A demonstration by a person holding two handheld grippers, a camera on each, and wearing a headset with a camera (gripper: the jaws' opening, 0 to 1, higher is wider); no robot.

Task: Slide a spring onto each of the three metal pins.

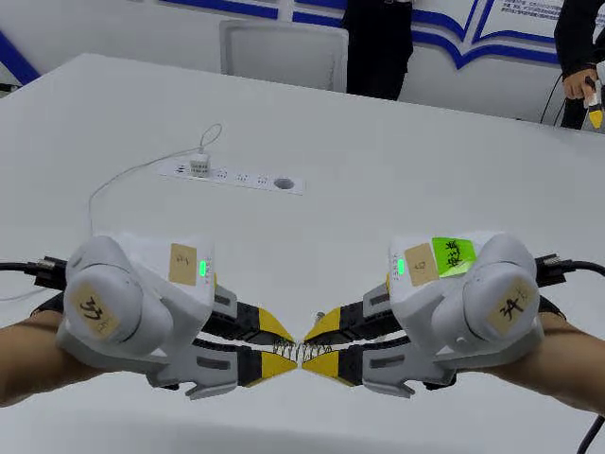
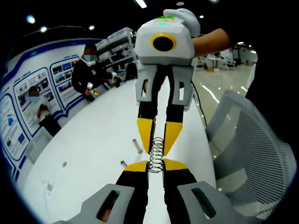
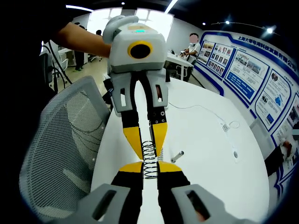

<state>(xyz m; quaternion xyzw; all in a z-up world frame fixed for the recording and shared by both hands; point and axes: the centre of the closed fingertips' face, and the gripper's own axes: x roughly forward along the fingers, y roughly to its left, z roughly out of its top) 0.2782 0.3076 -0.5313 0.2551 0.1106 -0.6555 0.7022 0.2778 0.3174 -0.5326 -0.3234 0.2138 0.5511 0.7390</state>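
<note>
A spring [image 1: 286, 355] hangs in the air over the near edge of the white counter [image 1: 397, 189], stretched level between two grippers that meet tip to tip. The left gripper [image 1: 274, 352] and right gripper [image 1: 319, 348] face each other head-on. Each has its yellow fingers [image 2: 140, 165] drawn in until only the coil's width separates them, so each pinches one end of the spring. The left gripper view shows the coil [image 2: 156, 154] running straight from that gripper's own fingertips into those of the opposing tool, and the right gripper view shows the same line [image 3: 149, 161] from the other side.

The two-ended hold appears meant to keep the soft coil straight and its bore open, since a spring gripped at one end alone would likely sag or twist. Whether a pin already sits inside the coil cannot be told, because the wire hides its core.

Two pins [image 2: 138, 145] rest on the counter just beyond the fingertips, toward the counter's middle, and one [image 3: 176, 156] shows as a short bright cylinder close beside the spring. Keeping them near likely saves reaching between loads.

A power strip [image 1: 232, 176] with a white cable lies well apart, toward the far edge. A chair [image 1: 284, 52] stands behind that edge.
</note>
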